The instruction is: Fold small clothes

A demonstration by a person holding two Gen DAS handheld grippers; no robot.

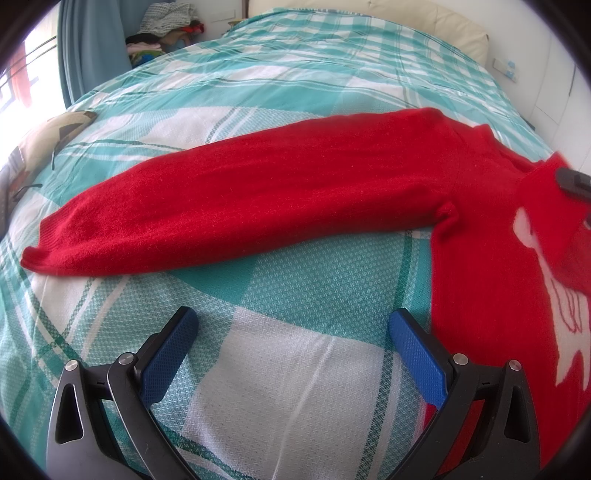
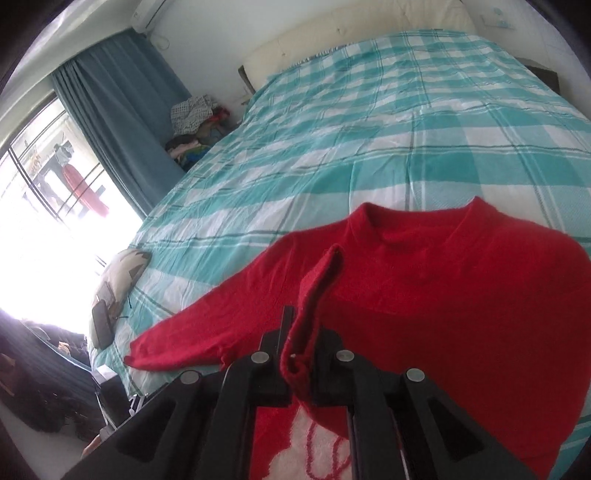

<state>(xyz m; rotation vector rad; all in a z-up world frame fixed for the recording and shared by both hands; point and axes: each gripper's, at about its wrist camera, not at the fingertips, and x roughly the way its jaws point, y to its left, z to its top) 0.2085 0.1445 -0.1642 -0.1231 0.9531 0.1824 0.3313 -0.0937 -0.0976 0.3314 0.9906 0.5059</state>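
Observation:
A red knit sweater (image 1: 491, 258) with a white motif lies on the bed; it also shows in the right wrist view (image 2: 461, 295). Its left sleeve (image 1: 240, 199) stretches out flat to the left. My left gripper (image 1: 293, 332) is open and empty, hovering low over the bedspread just in front of that sleeve, its right finger beside the sweater's body edge. My right gripper (image 2: 304, 325) is shut on the other sleeve's cuff (image 2: 317, 291) and holds it lifted over the sweater's chest. Its black tip shows at the left wrist view's right edge (image 1: 576, 182).
The bed has a teal and white plaid cover (image 1: 295, 92) and a cream headboard (image 2: 351, 33). A small patterned cushion (image 2: 122, 277) lies at the bed's left edge. A clothes pile (image 2: 195, 122) sits by the blue curtain (image 2: 122, 110) and window.

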